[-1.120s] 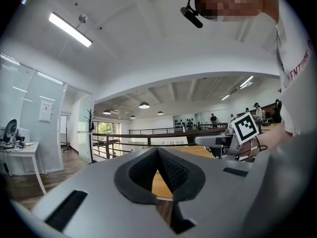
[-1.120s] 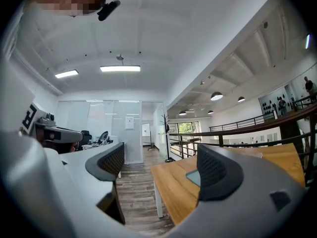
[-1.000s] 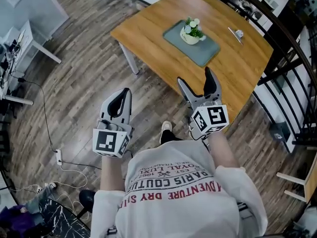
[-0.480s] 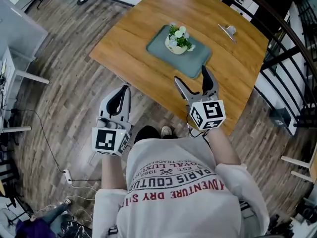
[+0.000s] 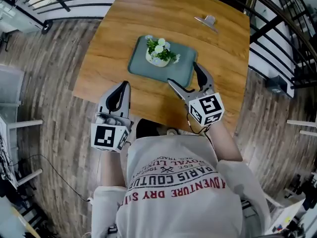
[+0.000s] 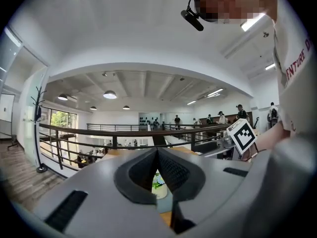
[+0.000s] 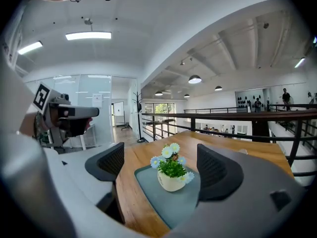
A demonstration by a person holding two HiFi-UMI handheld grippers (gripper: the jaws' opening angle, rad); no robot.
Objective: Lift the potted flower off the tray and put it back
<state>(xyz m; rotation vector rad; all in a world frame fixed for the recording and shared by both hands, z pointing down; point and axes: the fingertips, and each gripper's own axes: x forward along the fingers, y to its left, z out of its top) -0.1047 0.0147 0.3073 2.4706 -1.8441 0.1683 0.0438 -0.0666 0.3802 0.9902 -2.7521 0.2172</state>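
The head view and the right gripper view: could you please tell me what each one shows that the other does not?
Only the head view shows the marker cube on the right gripper and the shirt's red print. Only the right gripper view shows ceiling lamps and a coat stand. Both show the potted flower standing on the tray, the table and the left gripper.

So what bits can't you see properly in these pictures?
- Potted flower, left gripper view: only a sliver shows behind the left gripper's closed jaws.
- Small metal thing on the table, head view: too small to name.
- Tray's near end, right gripper view: cut off by the right gripper's body.
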